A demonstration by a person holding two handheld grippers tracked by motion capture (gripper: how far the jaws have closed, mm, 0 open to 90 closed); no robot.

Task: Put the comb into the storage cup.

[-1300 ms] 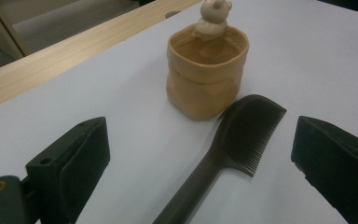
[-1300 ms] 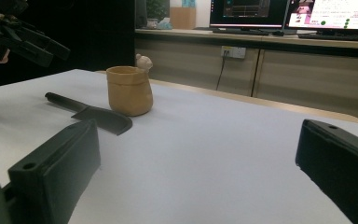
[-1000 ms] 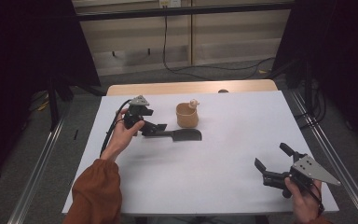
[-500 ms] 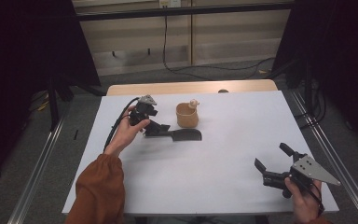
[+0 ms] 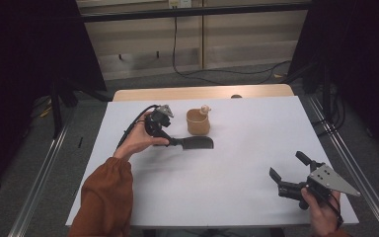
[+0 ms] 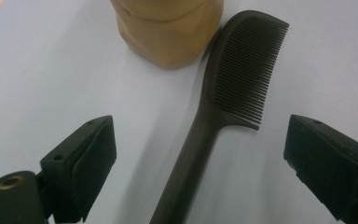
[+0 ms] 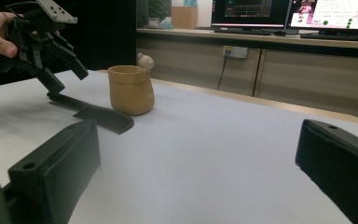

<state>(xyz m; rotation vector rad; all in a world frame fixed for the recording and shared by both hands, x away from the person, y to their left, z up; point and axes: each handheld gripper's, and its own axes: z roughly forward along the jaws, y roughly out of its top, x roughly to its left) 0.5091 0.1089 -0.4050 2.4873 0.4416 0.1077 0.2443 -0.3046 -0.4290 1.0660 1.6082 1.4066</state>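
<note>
A black comb lies flat on the white table, its handle running between the spread fingers of the left gripper, touching neither. Its toothed end rests just beyond the fingertips, against a tan pot. The right gripper, well apart from the comb, hovers released and holds nothing.

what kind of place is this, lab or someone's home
Probably a lab or recording workspace, not a home: a white-covered table framed by metal rails, computer monitors on a long counter behind, and a hand-held left gripper over a black comb.
</note>
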